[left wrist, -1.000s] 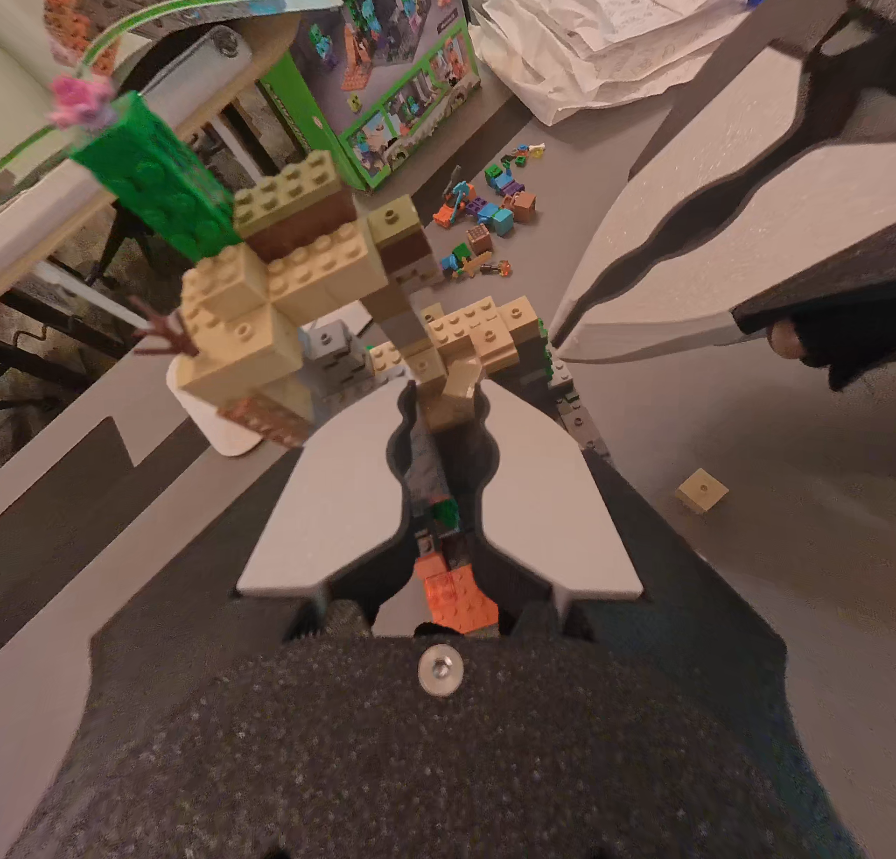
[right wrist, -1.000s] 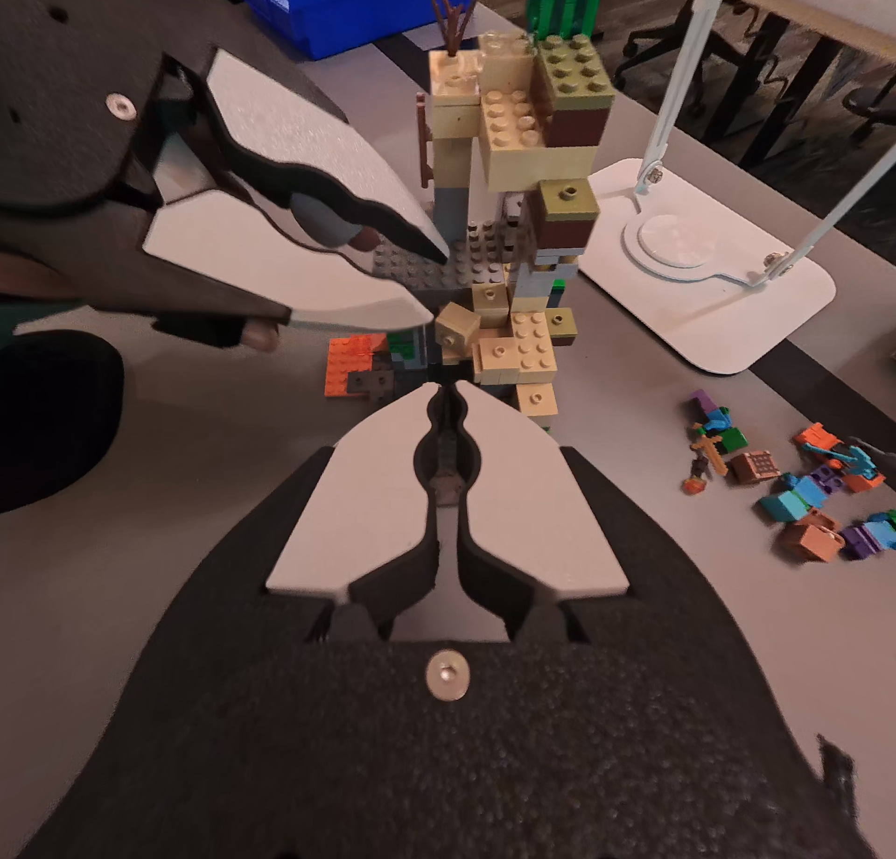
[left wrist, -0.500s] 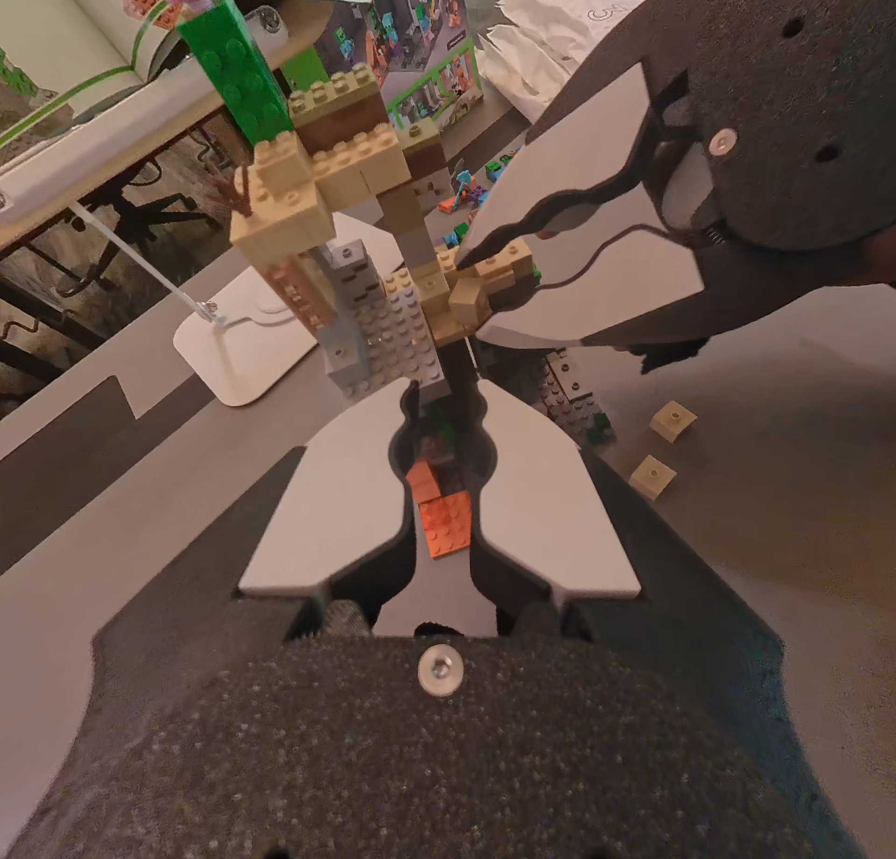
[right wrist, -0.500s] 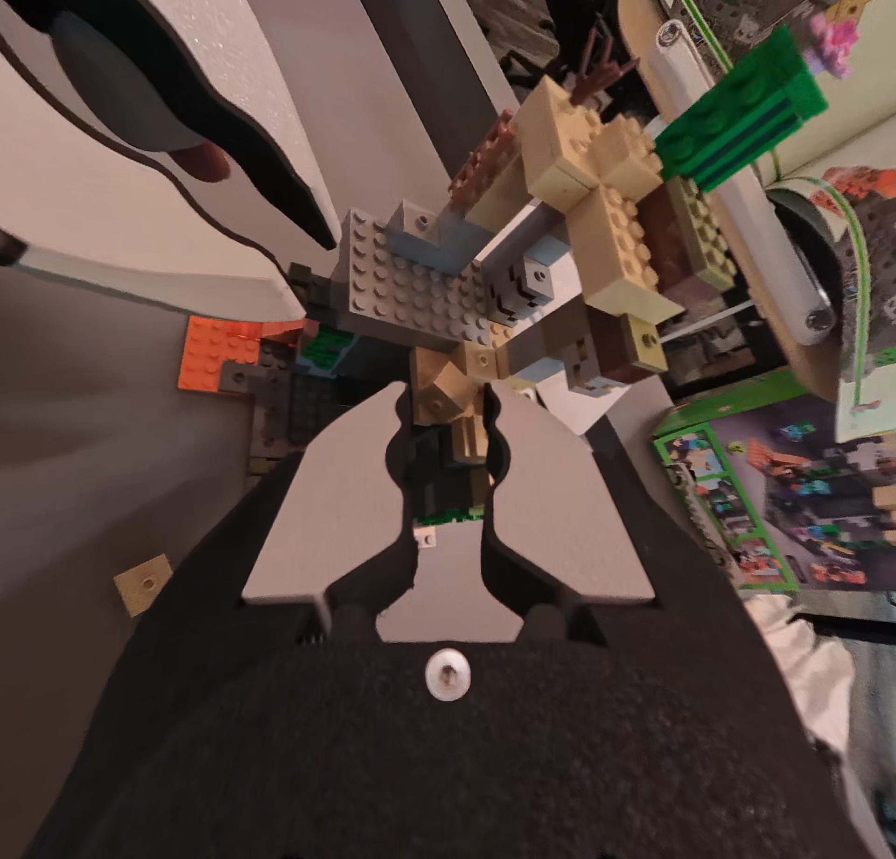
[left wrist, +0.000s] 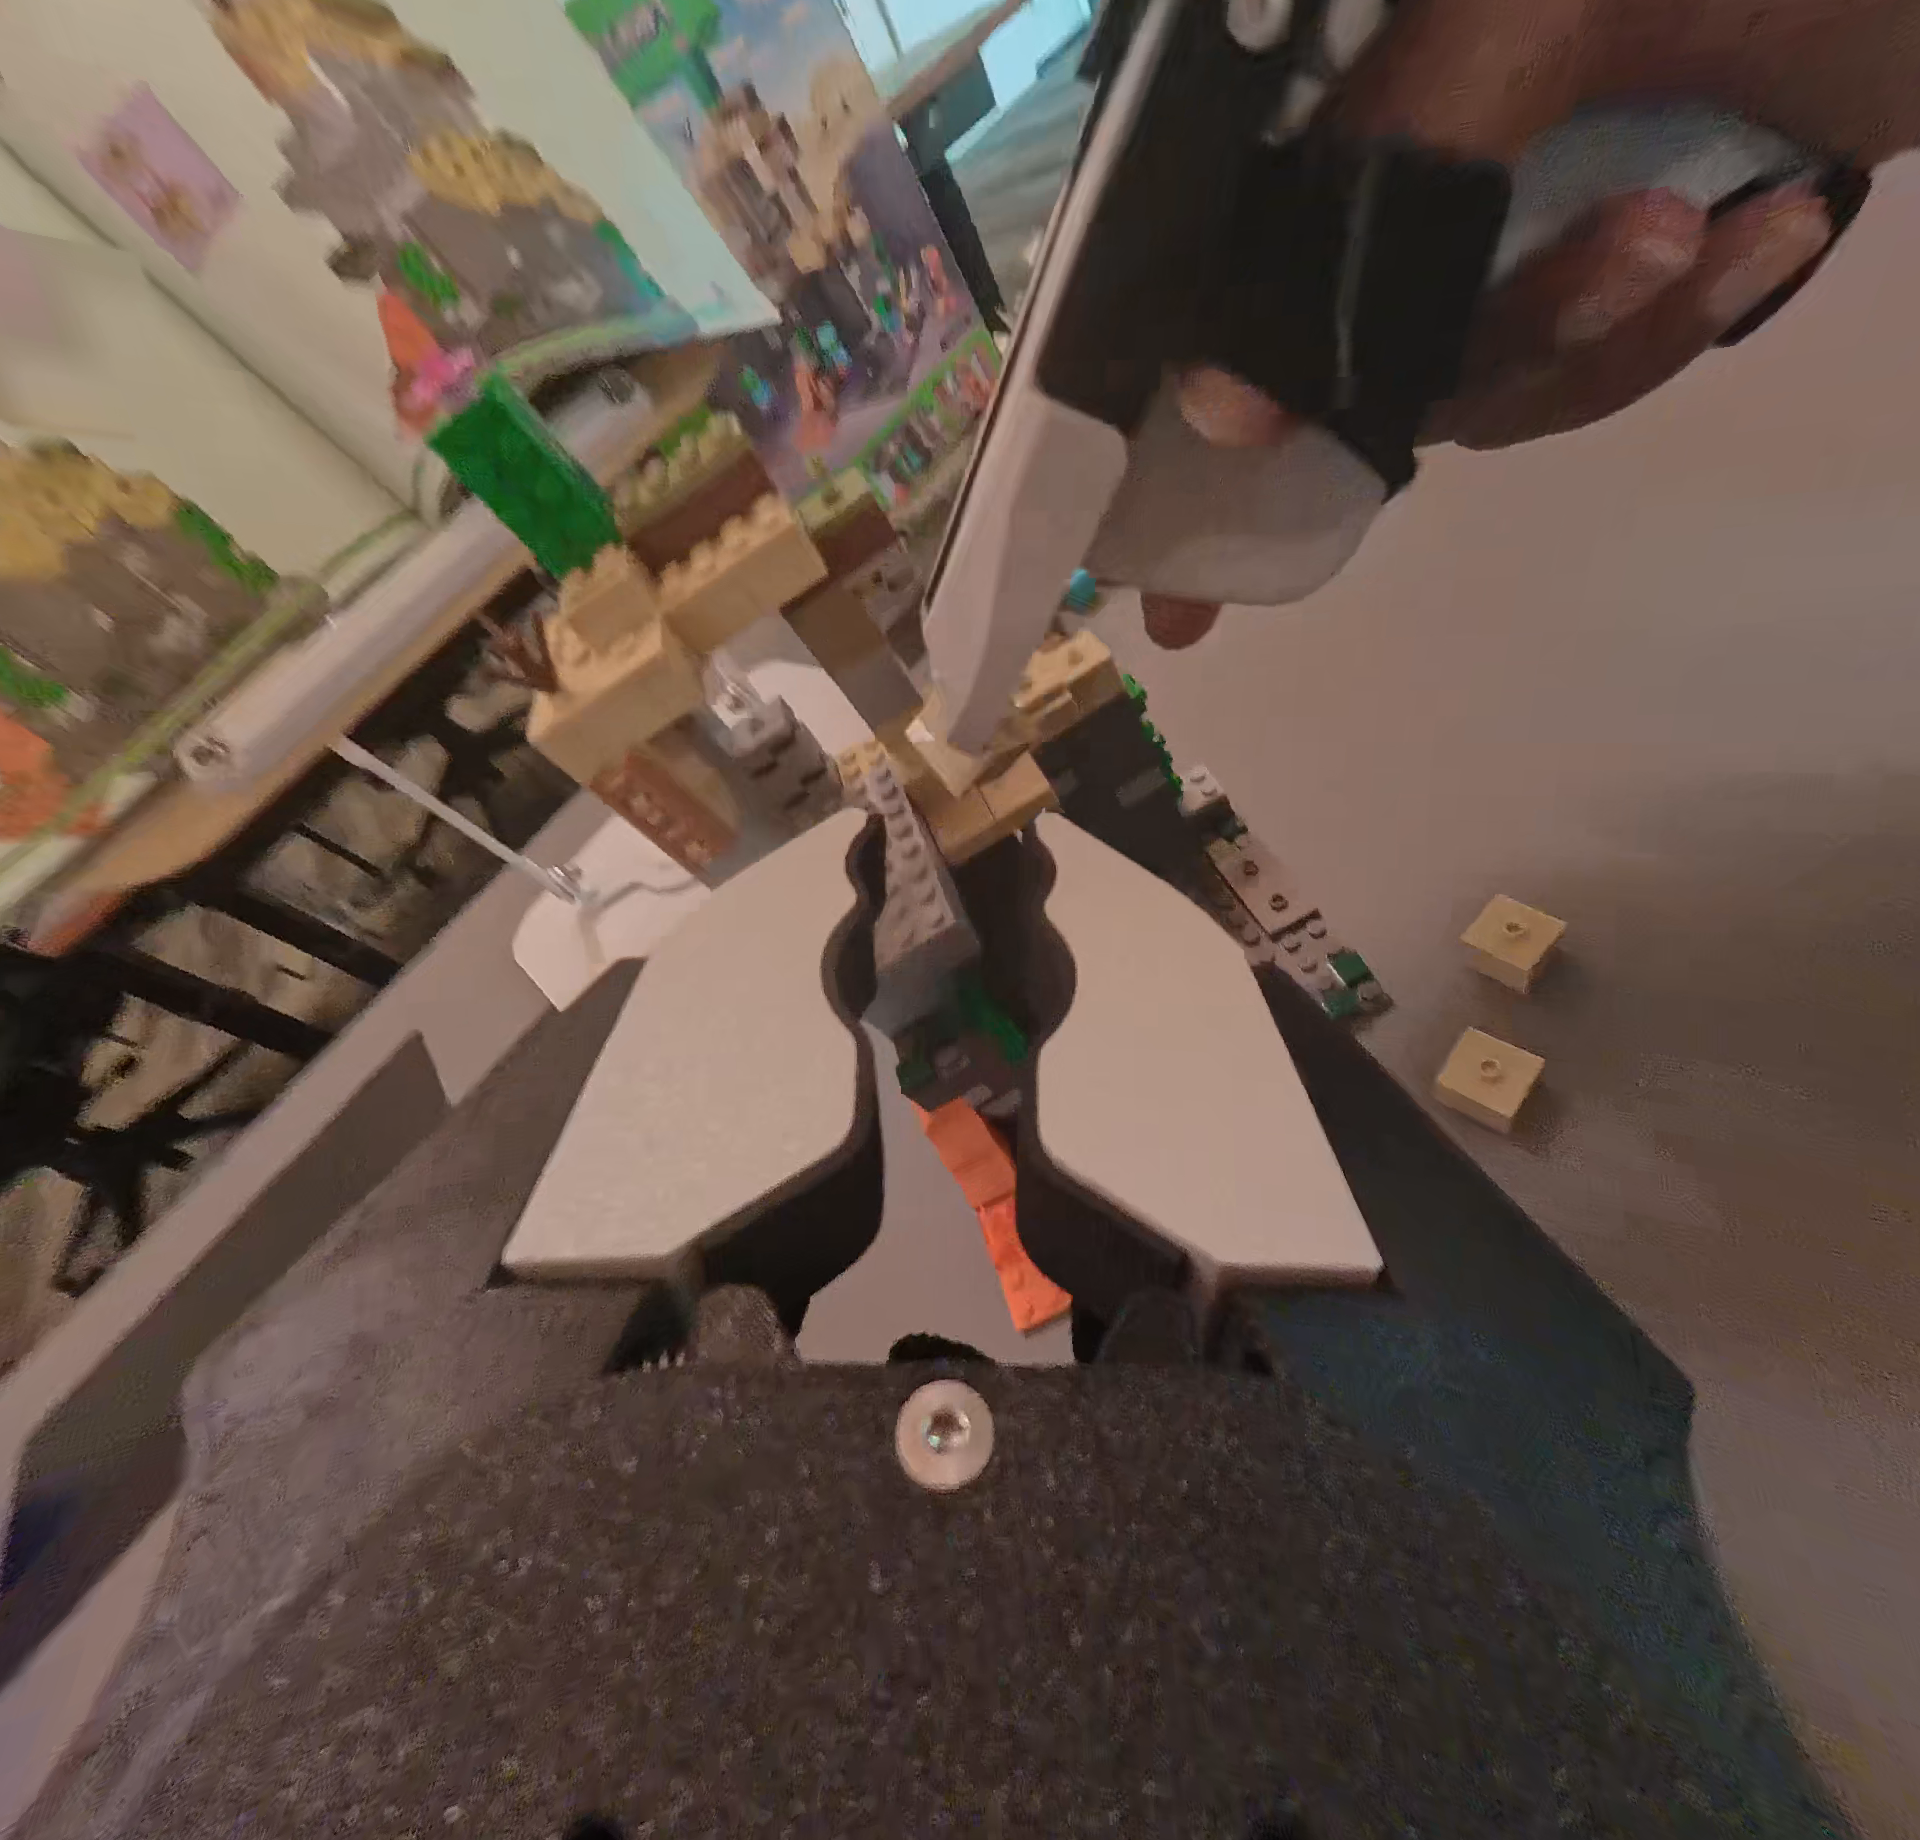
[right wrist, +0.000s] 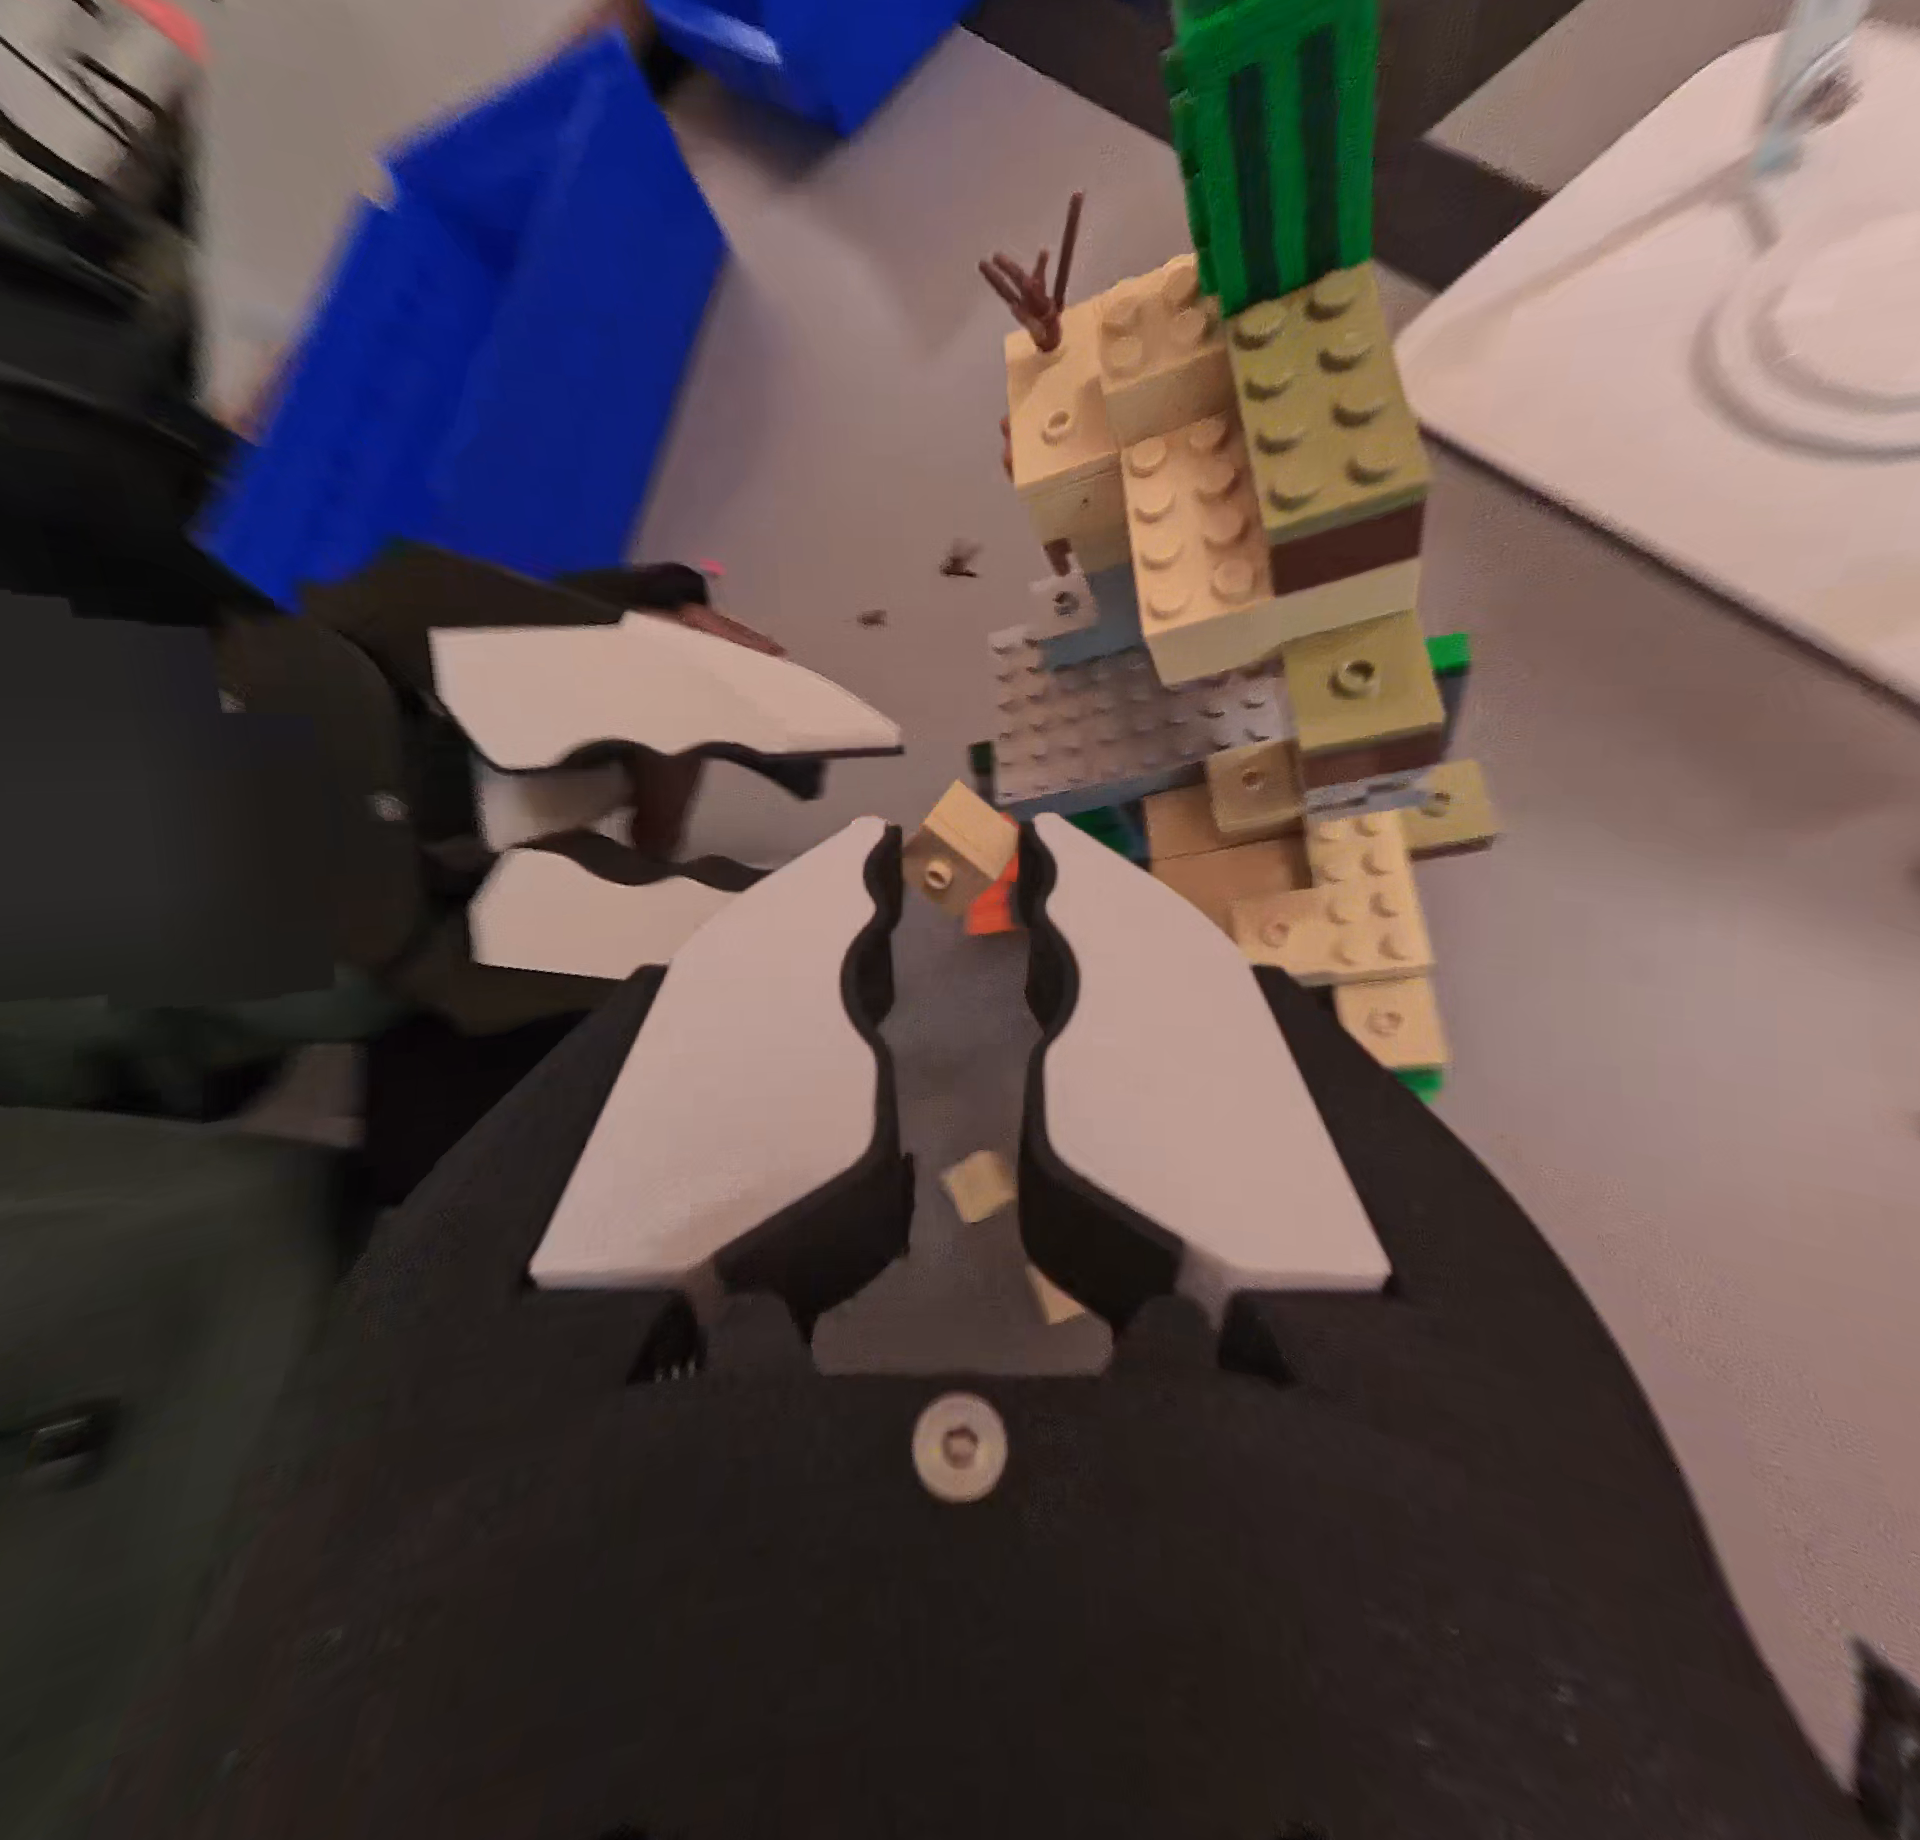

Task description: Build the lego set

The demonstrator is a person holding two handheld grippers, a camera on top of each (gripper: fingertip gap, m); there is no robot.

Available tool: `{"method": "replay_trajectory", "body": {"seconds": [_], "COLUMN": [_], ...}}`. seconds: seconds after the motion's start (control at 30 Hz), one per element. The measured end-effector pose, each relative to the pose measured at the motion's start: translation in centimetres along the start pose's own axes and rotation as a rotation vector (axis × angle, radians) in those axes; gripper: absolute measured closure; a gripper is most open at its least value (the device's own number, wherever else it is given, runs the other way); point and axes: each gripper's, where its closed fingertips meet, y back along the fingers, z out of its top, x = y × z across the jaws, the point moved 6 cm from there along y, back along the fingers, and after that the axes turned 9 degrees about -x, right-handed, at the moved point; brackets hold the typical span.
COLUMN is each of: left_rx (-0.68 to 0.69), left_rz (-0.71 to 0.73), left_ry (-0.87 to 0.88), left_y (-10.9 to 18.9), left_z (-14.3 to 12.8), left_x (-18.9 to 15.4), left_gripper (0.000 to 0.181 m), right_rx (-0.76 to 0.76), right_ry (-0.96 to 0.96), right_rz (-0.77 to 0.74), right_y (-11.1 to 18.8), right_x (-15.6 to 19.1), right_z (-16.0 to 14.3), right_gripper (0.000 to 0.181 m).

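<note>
The lego build (left wrist: 665, 647) is a tan, olive and brown tower with a green column, on a dark base with an orange plate (left wrist: 997, 1198). It also shows in the right wrist view (right wrist: 1195, 543). My right gripper (right wrist: 961, 834) is shut on a small tan brick (right wrist: 956, 850), held just left of the build's grey plate (right wrist: 1091, 730). In the left wrist view the right gripper (left wrist: 977, 730) comes down onto the tan pieces. My left gripper (left wrist: 951, 824) is slightly open and empty; its fingers (right wrist: 665, 678) stop short of the build.
Two loose tan tiles (left wrist: 1512, 943) (left wrist: 1488, 1078) lie on the grey table right of the build. The set box (left wrist: 831, 263) and instruction booklet (left wrist: 312, 180) stand behind. A white lamp base (right wrist: 1662, 388) is right of the build, blue bins (right wrist: 520, 336) behind left. Less than 4 cm separates the two grippers' tips.
The tan brick was at the left gripper's tips a second ago and is now in the right gripper. The right gripper has swung round and come down at the build.
</note>
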Motion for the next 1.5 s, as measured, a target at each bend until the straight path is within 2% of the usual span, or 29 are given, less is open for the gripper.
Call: {"method": "replay_trajectory", "body": {"seconds": [0.17,0.33,0.43,0.63,0.77,0.87,1.03,1.17,1.37,1.5], "left_rx": [-0.112,-0.139,-0.126,-0.100,-0.092,-0.096,-0.069,0.033,0.119,0.129], "left_rz": [0.094,0.170,0.185,0.193,0.207,0.198,0.093,0.052,0.026,0.040], "left_ry": [-0.177,-0.341,-0.379,-0.410,-0.414,-0.381,-0.060,0.122,0.158,0.116], "left_y": [0.2,-0.2,-0.5,-1.0,-1.1,-1.4,-2.5,-4.0,-5.5,-5.9], "left_z": [1.3,2.1,2.2,1.9,1.9,2.0,1.9,0.9,-0.1,-0.3], "left_x": [-0.6,-1.4,-1.6,-2.0,-1.7,-1.6,-1.2,-0.3,-0.2,-0.3], "left_gripper": [0.158,0.159,0.163,0.158,0.164,0.164,0.164,0.164,0.164,0.164], "right_rx": [-0.050,-0.094,-0.119,-0.155,-0.167,-0.177,-0.243,-0.247,-0.180,-0.109], "right_ry": [-0.256,-0.376,-0.422,-0.478,-0.486,-0.443,-0.264,-0.166,0.022,0.068], "right_rz": [0.160,0.221,0.234,0.254,0.260,0.241,0.120,0.050,-0.025,-0.080], "right_y": [1.1,1.3,1.4,1.3,1.2,1.5,3.1,4.0,3.1,1.8], "right_x": [0.1,0.2,-0.2,-0.4,-0.6,-0.8,-1.9,-2.6,-3.0,-3.7], "right_z": [0.2,0.1,-0.1,-0.4,-0.5,-0.4,0.5,0.2,-0.7,-0.8], "right_gripper": [0.160,0.160,0.161,0.161,0.161,0.160,0.159,0.161,0.167,0.162]}}
